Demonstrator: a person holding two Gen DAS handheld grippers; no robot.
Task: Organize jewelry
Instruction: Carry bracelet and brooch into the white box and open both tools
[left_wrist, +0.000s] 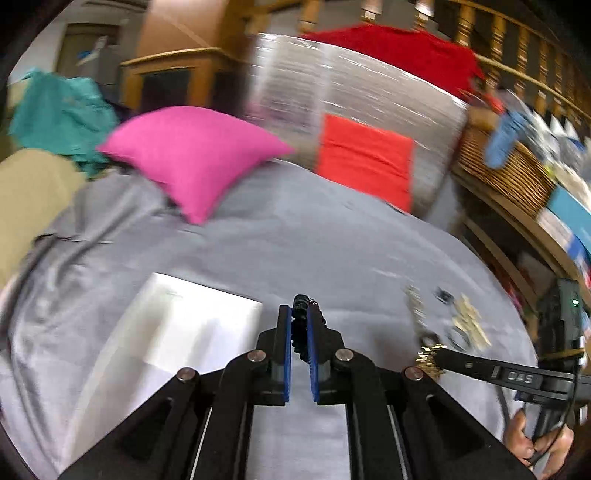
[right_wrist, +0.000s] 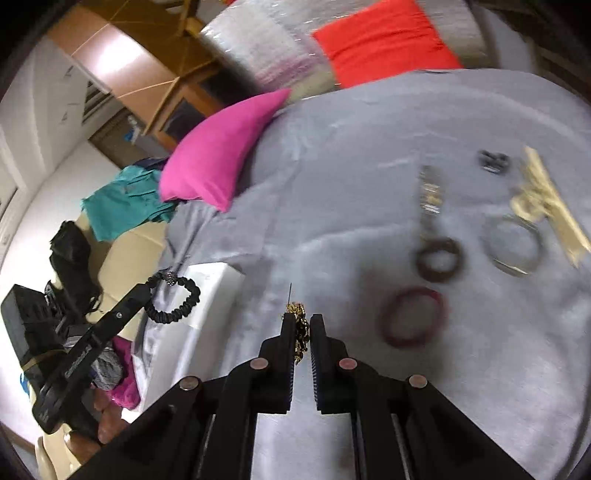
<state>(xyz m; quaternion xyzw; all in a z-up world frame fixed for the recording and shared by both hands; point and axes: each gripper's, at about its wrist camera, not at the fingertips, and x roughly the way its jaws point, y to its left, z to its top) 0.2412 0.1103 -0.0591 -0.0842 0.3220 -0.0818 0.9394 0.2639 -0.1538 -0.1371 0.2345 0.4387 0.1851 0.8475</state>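
My left gripper (left_wrist: 299, 314) is shut on a black beaded bracelet (left_wrist: 302, 304), which hangs as a loop (right_wrist: 173, 299) beside the white box (left_wrist: 192, 325) in the right wrist view. My right gripper (right_wrist: 303, 320) is shut on a gold chain piece (right_wrist: 300, 332); it also shows in the left wrist view (left_wrist: 430, 358). On the grey sheet (right_wrist: 351, 155) lie a red bangle (right_wrist: 413, 317), a dark ring bangle (right_wrist: 439, 258), a silver bangle (right_wrist: 513, 247), a gold piece (right_wrist: 546, 203), a small dark item (right_wrist: 493, 160) and a thin chain-like piece (right_wrist: 430, 192).
A pink pillow (left_wrist: 195, 155) and a wrapped grey bundle with an orange patch (left_wrist: 365, 158) lie at the bed's far end. Teal cloth (left_wrist: 62, 114) is at the far left. Wooden shelves (left_wrist: 517, 192) stand at the right. A person's hand (left_wrist: 532, 443) holds the right gripper's handle.
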